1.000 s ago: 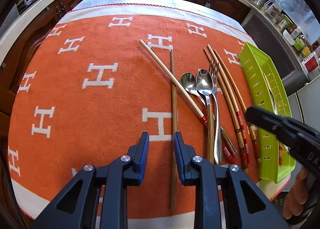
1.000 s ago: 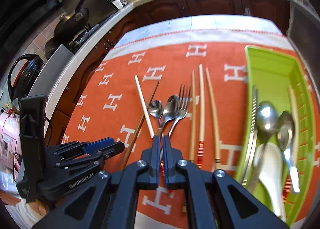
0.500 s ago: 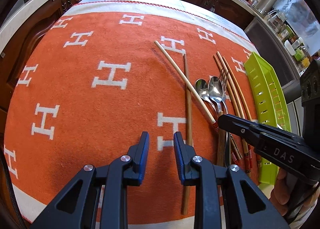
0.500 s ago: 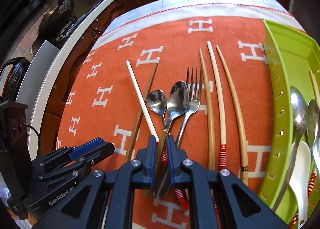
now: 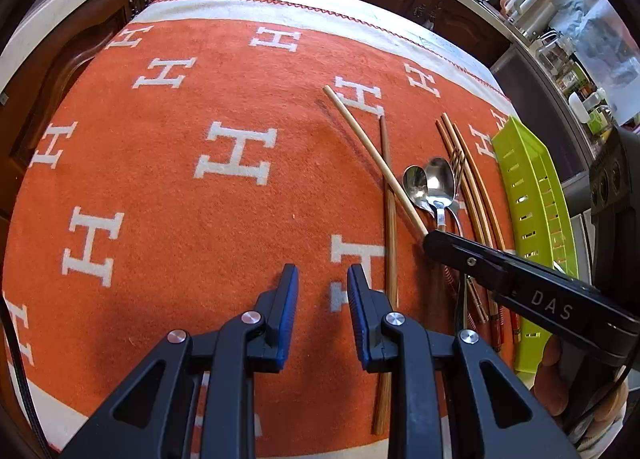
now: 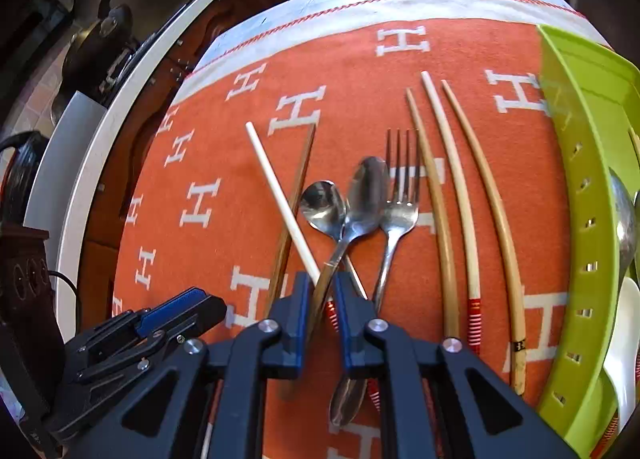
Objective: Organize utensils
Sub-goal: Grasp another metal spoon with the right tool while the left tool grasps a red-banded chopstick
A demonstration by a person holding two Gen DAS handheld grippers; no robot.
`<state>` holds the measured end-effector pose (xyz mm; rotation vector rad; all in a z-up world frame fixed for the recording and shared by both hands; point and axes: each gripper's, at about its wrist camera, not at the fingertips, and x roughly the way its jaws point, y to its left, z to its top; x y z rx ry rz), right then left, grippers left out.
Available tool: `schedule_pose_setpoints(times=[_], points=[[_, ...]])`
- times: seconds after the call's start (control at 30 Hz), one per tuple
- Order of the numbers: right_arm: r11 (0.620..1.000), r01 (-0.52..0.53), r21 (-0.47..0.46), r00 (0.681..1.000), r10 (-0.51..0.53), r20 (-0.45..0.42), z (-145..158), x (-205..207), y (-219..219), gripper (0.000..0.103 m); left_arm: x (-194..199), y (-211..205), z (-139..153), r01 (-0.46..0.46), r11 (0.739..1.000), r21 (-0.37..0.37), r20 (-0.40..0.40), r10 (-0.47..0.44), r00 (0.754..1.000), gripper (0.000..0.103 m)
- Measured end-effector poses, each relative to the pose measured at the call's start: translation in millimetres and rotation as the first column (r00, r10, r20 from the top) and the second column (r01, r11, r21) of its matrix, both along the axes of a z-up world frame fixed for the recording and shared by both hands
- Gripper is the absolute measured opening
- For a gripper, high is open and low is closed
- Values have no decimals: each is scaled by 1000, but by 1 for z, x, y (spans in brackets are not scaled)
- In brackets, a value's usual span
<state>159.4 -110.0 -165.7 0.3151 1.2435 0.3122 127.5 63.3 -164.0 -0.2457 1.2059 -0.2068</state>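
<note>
Kitchen table under orange cloth (image 5: 180,179) w/ white H motifs, utensil sorting under way.

Near the cloth's front edge, right of centre: R gripper (image 6: 322,283), pointed steeply down, jaws just closing in around the slim handle of the larger spoon (image 6: 368,187). Handle btwn the blue pads, thin slivers of gap showing either side, so not clamped. Spoon flat on the cloth, bowl toward the far edge.

Beside it, to the left: L gripper (image 5: 322,279), jaws part-spread w/ nothing btwn them, only bare cloth below. Just right of its fingers, a dark wooden chopstick (image 5: 390,219) running front to back.

Crossing that dark stick at a slant: one pale chopstick (image 6: 276,187), its red-banded end tucked under the R gripper. Next over, a smaller spoon (image 6: 323,203), bowl touching the larger spoon's neck, handles crossed. Then a fork (image 6: 400,211), tines toward the far edge, close against the larger spoon's bowl. Further right, three long chopsticks (image 6: 464,219) side by side, tips pointing away, thick ends toward the front edge.

Along the cloth's right edge: lime-green slotted tray (image 6: 576,139), already holding a metal spoon (image 6: 626,219) and a white soup spoon (image 6: 624,331), plus other pieces too cropped to name.

Fingers of a hand (image 5: 556,379) visible beneath the R tool in L wrist view.
</note>
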Motion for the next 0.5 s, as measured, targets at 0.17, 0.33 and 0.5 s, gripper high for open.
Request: schedule_pose_setpoints(times=[0.17, 0.33, 0.5], points=[[999, 21, 27, 999, -22, 37, 7, -6, -11, 7, 16, 2, 2, -10, 998, -57, 4, 10, 1000, 23], [997, 27, 72, 997, -32, 66, 16, -11, -22, 7, 43, 0, 7, -35, 991, -132, 13, 37, 999, 23], [995, 34, 96, 996, -42, 78, 21, -16, -34, 7, 75, -10, 3, -76, 976, -202, -19, 74, 997, 23]])
